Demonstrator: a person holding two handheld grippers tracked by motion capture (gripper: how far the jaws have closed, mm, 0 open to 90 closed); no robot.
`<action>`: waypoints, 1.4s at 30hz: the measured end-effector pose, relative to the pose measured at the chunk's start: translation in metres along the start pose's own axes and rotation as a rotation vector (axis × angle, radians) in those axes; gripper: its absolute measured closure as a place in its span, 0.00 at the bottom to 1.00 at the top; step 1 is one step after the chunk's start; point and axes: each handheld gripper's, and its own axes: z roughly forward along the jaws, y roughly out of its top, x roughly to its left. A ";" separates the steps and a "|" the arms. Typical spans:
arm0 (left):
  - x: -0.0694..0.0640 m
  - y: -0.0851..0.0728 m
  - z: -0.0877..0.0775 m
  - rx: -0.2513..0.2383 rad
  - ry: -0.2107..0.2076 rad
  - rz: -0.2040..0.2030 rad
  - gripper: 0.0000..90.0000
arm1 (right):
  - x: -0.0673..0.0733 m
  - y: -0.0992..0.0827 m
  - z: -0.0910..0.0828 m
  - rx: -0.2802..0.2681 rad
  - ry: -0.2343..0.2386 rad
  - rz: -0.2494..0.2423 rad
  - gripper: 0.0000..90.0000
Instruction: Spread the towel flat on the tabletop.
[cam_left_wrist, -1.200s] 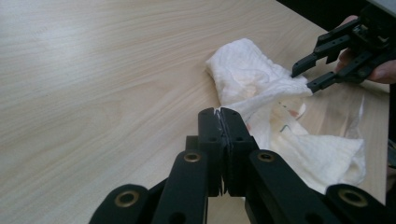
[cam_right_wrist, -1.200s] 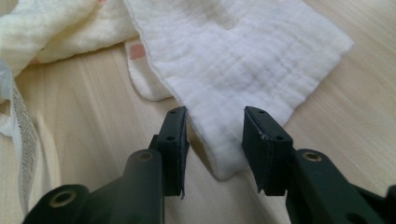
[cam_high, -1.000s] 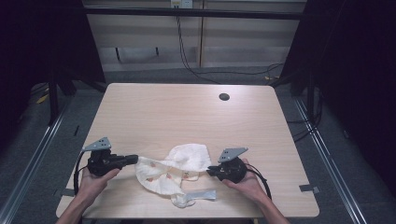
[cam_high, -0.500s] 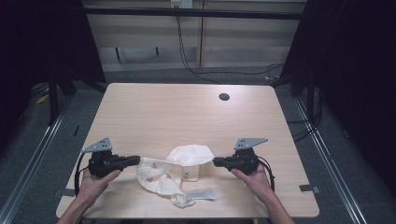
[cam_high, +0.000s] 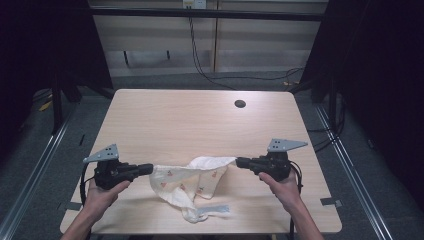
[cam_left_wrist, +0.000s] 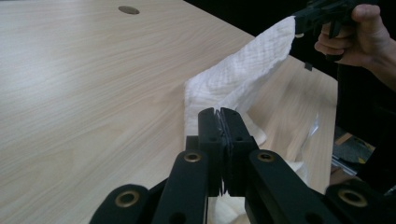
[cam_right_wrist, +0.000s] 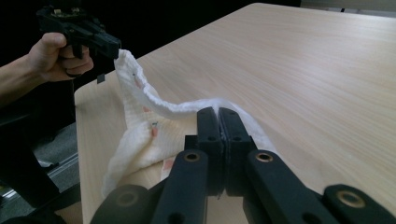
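The left claw (cam_high: 146, 169) is clenched on one corner of the white cloth (cam_high: 187, 180) and the right claw (cam_high: 242, 162) is clenched on the opposite corner, so the cloth hangs stretched between them above the near edge of the counter (cam_high: 200, 125), its middle sagging and its lower folds resting on the wood near the front edge; in the left gripper view the black jaws meet on a thin pinch of the cloth (cam_left_wrist: 243, 79), and the right gripper view shows the same narrow bite on the cloth (cam_right_wrist: 154, 126), with the left hand (cam_right_wrist: 51, 56) farther off; the main risk, as I judge it, is that either bite is shallow, so a sharper pull outward or upward could drag the fabric out of one claw and let the whole piece swing and collapse toward the other side; uneven lifting would tilt the top edge and leave the cloth twisted rather than spread flat; the trailing tail (cam_high: 192, 214) and the pale tag or strip (cam_high: 216, 208) lying close to the near edge of the counter could catch under the body of the cloth and fold beneath it, or slide over the edge if the piece is drawn toward the person; pulling too hard might also bunch the loose weave at the pinch points.
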 end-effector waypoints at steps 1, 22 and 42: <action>-0.001 0.002 0.000 0.005 0.002 0.007 0.98 | 0.000 0.002 -0.002 -0.005 0.001 -0.002 0.98; -0.015 0.063 -0.025 -0.108 0.017 0.101 0.98 | 0.014 0.082 -0.036 -0.104 -0.040 -0.109 0.99; -0.044 0.085 -0.052 -0.159 0.041 0.171 0.98 | 0.051 0.100 -0.069 -0.162 -0.029 -0.184 0.99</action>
